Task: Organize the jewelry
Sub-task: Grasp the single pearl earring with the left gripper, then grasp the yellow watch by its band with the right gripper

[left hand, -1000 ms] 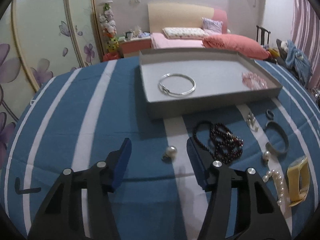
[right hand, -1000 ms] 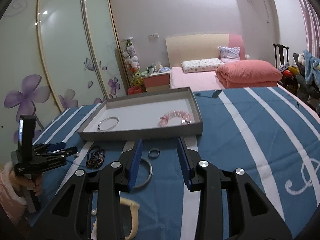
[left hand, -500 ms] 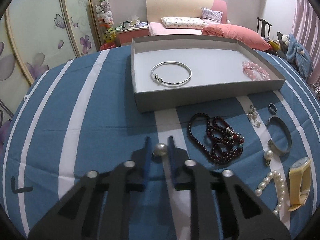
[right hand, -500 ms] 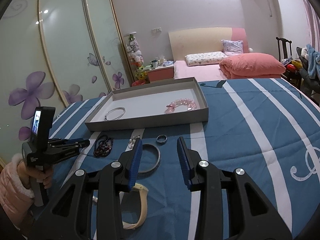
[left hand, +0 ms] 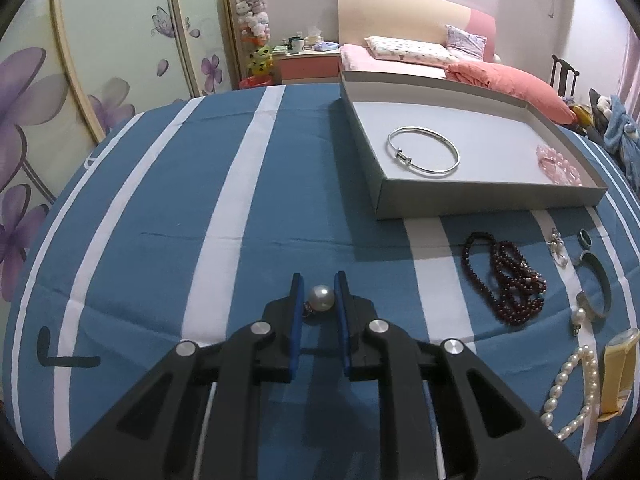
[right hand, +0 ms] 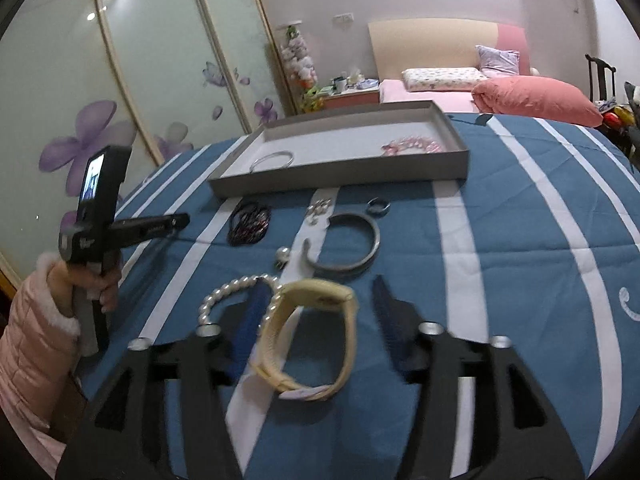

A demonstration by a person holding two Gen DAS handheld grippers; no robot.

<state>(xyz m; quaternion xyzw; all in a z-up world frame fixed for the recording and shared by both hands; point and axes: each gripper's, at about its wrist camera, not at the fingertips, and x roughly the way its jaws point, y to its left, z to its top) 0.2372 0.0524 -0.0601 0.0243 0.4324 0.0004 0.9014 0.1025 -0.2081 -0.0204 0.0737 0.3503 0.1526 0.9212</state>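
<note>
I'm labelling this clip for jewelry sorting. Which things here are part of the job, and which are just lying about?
Part of the job:
- grey tray
- pearl earring in left gripper
- yellow watch between right gripper, whose jaws have just been opening
- dark bead strand
- pearl bracelet
- metal cuff

Lying about:
- bed
- wardrobe doors
- nightstand

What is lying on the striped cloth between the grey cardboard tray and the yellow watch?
In the right wrist view, between the grey cardboard tray and the yellow watch lies an open grey metal cuff bracelet, with a small dark ring beyond it.
</note>
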